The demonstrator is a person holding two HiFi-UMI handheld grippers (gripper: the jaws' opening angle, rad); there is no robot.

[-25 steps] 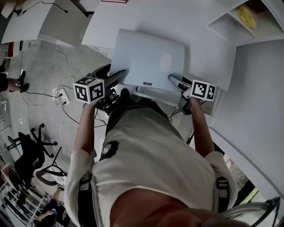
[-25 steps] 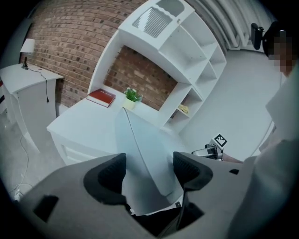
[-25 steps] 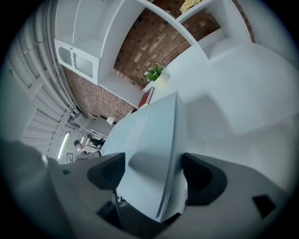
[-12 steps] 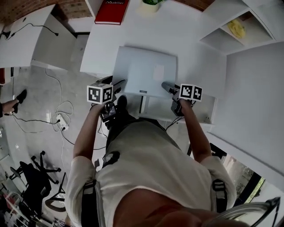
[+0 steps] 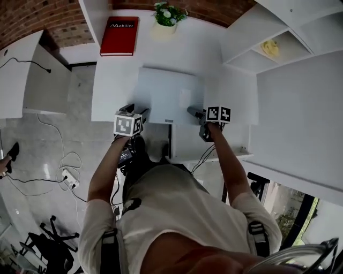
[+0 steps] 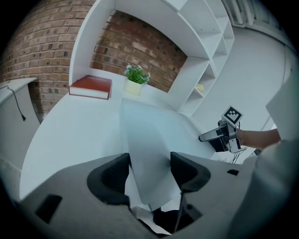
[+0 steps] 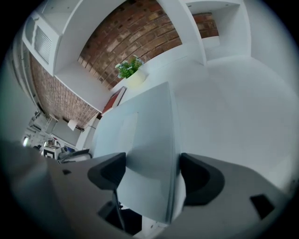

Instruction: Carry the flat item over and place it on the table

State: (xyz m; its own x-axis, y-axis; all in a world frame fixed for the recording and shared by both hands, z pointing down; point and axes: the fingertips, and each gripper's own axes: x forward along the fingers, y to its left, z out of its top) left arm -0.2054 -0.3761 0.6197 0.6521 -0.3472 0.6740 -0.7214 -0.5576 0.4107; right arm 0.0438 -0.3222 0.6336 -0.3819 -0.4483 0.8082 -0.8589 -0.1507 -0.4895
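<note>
1. Carrying looks nearly done: the flat item (image 5: 169, 95) is level over the tabletop's (image 5: 115, 80) near edge.
2. Left hand-held gripper (image 5: 138, 111) jaws are closing on its left side; right hand-held gripper (image 5: 193, 112) pinches its right side.
3. Next, probably: lower it evenly, then release both sides.

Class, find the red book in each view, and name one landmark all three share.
Head view: red book, top left, left of the potted plant.
Left gripper view: red book, upper left, left of the potted plant.
Right gripper view: red book, a sliver below-left of the potted plant.
Shared landmark: potted plant.
</note>
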